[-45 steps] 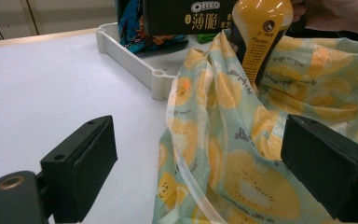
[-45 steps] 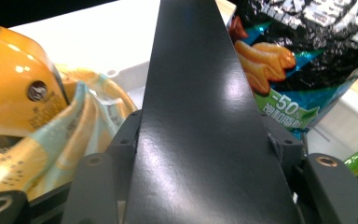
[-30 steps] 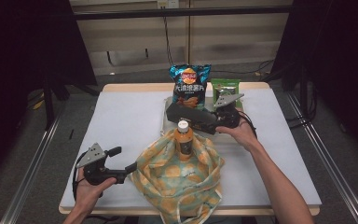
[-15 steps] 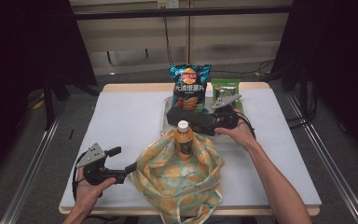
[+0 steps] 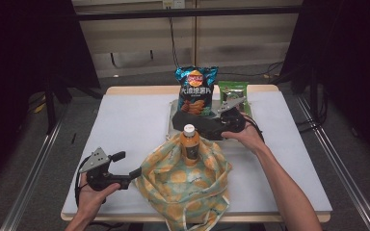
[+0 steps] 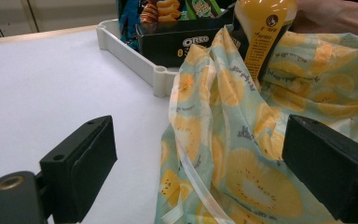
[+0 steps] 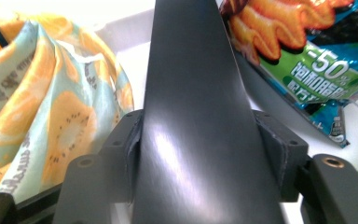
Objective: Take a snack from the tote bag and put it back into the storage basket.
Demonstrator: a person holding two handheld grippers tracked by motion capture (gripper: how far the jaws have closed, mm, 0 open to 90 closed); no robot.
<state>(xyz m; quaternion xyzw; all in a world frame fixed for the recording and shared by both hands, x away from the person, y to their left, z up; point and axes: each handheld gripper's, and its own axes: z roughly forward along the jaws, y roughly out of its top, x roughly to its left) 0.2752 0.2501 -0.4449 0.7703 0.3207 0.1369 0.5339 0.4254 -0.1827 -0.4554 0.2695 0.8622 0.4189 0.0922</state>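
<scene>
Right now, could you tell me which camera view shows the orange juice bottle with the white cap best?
The high view: the orange juice bottle stands whole, cap included, in the patterned cloth bag. The left gripper view cuts off its top; the right gripper view catches a sliver at its left edge.

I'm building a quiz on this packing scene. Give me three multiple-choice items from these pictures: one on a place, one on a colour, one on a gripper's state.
1. Where does the orange juice bottle stand?
A. in the fruit-print fabric bag
B. in the white tray
C. on bare table

2. What colour is the bottle's cap?
A. red
B. white
C. green

3. How is the right gripper?
A. open
B. shut on the black Oreo box
C. shut on the chip bag

Key: 1 A, the bag's cloth rises around the bottle; 2 B, white in the high view; 3 B, both jaws press the box's sides.
</scene>
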